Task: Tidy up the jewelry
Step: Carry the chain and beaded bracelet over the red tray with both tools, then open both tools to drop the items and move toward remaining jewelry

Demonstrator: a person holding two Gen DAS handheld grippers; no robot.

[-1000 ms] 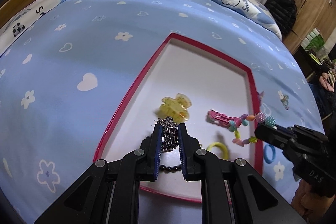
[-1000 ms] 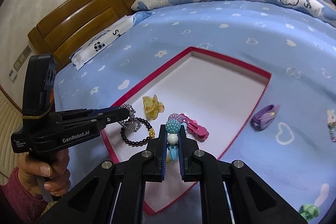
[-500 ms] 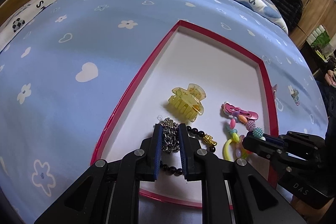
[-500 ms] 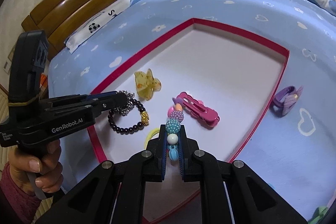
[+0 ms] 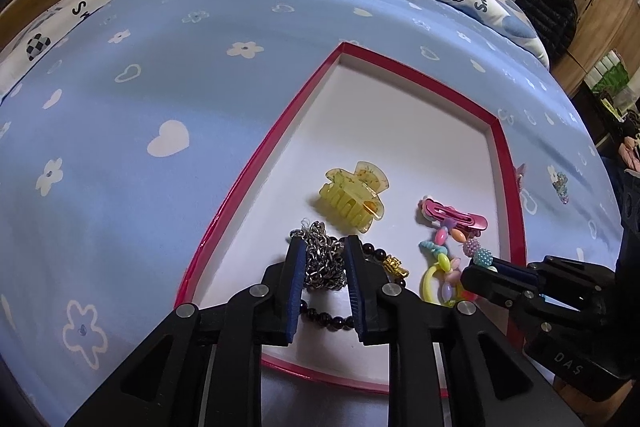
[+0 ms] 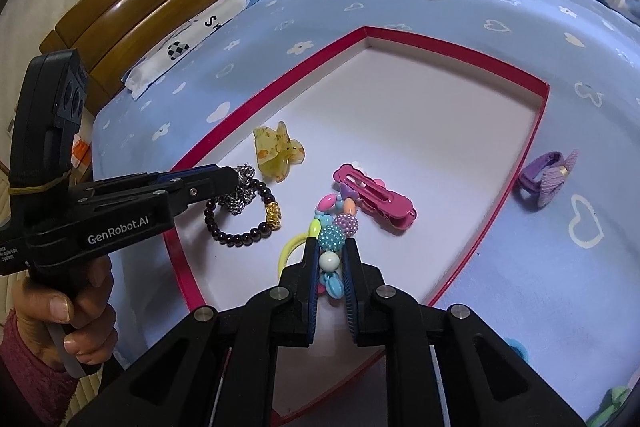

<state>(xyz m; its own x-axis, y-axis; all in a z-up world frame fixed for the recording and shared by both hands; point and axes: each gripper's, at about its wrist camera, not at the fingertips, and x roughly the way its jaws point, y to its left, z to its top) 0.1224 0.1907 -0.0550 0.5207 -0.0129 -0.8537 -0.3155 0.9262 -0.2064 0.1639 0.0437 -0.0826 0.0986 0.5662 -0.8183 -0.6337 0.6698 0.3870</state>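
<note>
Silver chain [image 5: 323, 259] still pinched by left fingers [image 5: 297, 281], beaded bracelet [image 6: 333, 247] lowered, right fingers [image 6: 310, 281] pinching it.

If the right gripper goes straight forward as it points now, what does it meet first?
Probably the pink hair clip, just beyond the beaded bracelet that the right gripper holds; depth is uncertain.

The far half of the red-rimmed tray [image 6: 538, 131] lies bare, while the yellow claw clip [image 6: 279, 151], pink clip [image 6: 376, 197] and dark bead bracelet [image 6: 240, 223] crowd its near end.
</note>
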